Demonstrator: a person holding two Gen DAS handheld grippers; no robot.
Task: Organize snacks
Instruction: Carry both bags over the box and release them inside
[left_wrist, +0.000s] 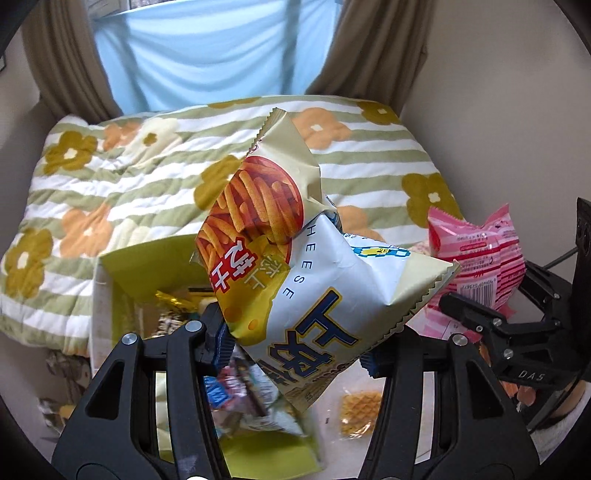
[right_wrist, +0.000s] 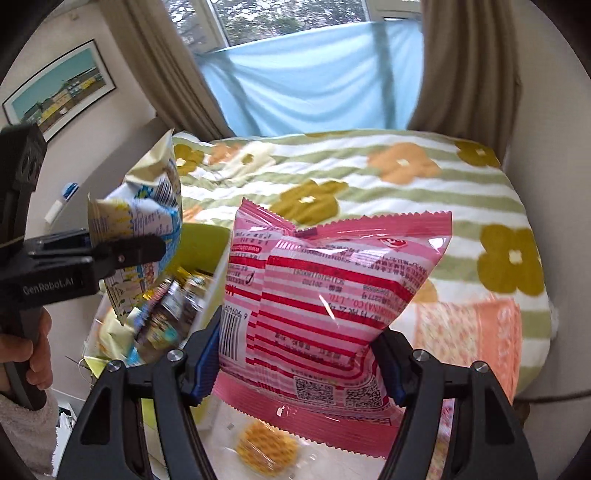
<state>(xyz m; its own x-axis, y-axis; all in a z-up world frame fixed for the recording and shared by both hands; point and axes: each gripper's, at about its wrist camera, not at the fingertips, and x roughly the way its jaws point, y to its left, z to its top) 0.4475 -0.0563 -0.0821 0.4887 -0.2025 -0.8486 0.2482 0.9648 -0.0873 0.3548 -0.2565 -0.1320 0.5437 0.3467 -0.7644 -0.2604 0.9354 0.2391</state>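
My left gripper (left_wrist: 295, 343) is shut on a cream cheese-snack bag (left_wrist: 291, 258) printed with orange sticks, held tilted in the air above a green-lined box (left_wrist: 147, 266) of small snacks. In the right wrist view the same cheese-snack bag (right_wrist: 144, 229) hangs at the left in the left gripper (right_wrist: 140, 251). A pink striped bag (right_wrist: 325, 291) stands upright between the blue pads of my right gripper (right_wrist: 299, 365), which is shut on it. That pink striped bag (left_wrist: 480, 258) also shows at the right of the left wrist view.
A bed with a green-striped flower quilt (left_wrist: 129, 177) fills the background, under a window with blue cloth and brown curtains. A wrapped waffle snack (right_wrist: 266, 450) lies on the white surface below. A person's hand (right_wrist: 33, 350) grips the left handle. The box (right_wrist: 199, 254) holds several wrapped snacks.
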